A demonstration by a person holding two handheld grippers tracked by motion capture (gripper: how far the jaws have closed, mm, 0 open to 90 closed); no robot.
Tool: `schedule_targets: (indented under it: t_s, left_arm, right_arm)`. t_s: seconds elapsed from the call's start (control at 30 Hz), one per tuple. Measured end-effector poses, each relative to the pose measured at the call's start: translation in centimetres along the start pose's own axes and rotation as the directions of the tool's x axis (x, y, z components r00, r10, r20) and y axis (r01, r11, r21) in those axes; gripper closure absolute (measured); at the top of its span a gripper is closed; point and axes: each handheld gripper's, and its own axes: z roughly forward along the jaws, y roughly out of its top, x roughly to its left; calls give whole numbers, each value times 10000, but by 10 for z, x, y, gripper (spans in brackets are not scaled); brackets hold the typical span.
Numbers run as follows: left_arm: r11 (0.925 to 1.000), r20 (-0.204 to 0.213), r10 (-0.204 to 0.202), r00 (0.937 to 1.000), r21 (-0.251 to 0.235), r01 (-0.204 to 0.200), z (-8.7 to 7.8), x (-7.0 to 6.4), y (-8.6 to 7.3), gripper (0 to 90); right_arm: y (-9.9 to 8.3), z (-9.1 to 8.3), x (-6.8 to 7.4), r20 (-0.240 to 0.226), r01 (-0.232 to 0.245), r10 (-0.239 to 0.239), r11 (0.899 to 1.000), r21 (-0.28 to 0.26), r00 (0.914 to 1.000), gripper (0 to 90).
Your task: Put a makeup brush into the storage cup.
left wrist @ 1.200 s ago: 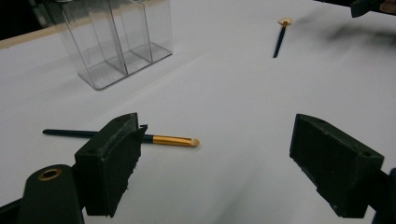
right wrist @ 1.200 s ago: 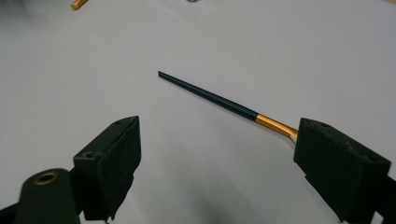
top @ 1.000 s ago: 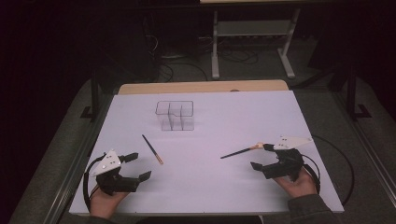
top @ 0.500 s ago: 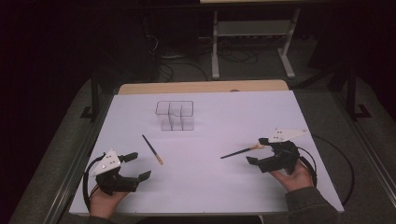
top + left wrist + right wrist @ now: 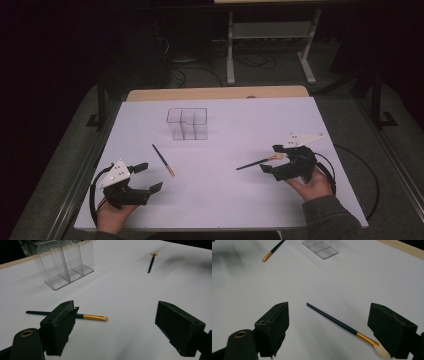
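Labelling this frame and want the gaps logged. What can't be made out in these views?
- Right brush: in the right gripper view, its bristle tip runs behind the right claw's jaw.
- Left brush: in the left gripper view, the left claw's jaw covers part of the handle.
- Organizer: in the high view, too small to tell whether its compartments hold anything; cut off by the top edge in both gripper views.

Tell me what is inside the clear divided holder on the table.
The clear holder has nothing visible inside: its compartments show only the white table through the walls. Both brushes lie outside it, one near the left gripper, the other by the right gripper.
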Motion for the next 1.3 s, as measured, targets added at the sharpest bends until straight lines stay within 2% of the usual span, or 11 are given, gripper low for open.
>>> schedule_targets:
  t_s: [0.1,0.17,0.27,0.33,0.63,0.87,1.3]
  left_arm:
    - [10000,-12,-61,10000,-70,60,1,0,0,159]
    - [10000,-3,58,10000,-63,-58,0,0,0,159]
    - [9999,-18,-39,10000,-115,39,0,0,0,159]
    - [9999,-26,-54,10000,-138,53,-1,0,0,159]
    - [9999,-31,-23,10000,-148,23,-2,2,0,158]
    - [9998,-55,-81,10000,-165,80,-2,3,0,159]
    - [9994,-79,-209,9998,-268,207,-4,4,0,158]
  right_arm:
    - [5,1,1,-44,16,-16,10000,37,10000,167]
    - [10,4,3,-62,116,-116,9999,44,9999,167]
    - [20,9,6,-159,269,-267,9996,86,9995,169]
    - [22,10,7,-217,201,-198,9997,145,9996,170]
    - [42,29,14,-573,364,-341,9986,388,9978,170]
    - [46,34,16,-612,416,-388,9981,451,9974,170]
    - [51,32,14,-568,385,-360,9983,431,9977,171]
